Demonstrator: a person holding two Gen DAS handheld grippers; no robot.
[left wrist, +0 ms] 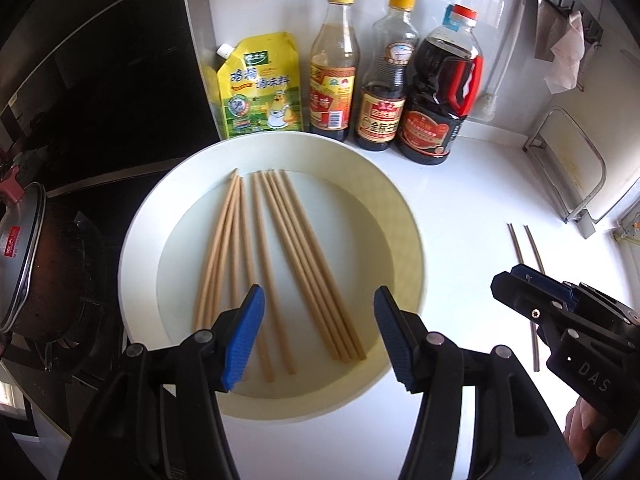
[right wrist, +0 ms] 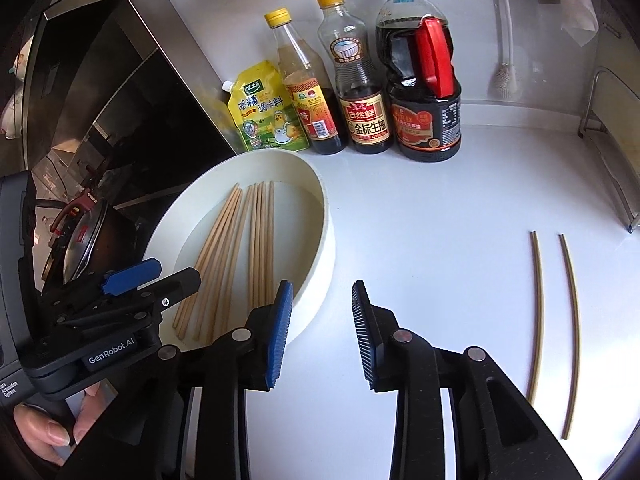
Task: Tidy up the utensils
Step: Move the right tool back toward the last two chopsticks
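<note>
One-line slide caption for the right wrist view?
Open right gripper above white counter, between dish of wooden chopsticks and two loose chopsticks.

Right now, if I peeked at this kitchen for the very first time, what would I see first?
Probably the big white bowl in the middle of the counter, with a bunch of wooden chopsticks lying inside it. Behind it, a yellow pouch and three sauce bottles line up along the wall. Two more chopsticks lie alone on the white counter to the right, and both blue-tipped tongs hover open and empty.
</note>
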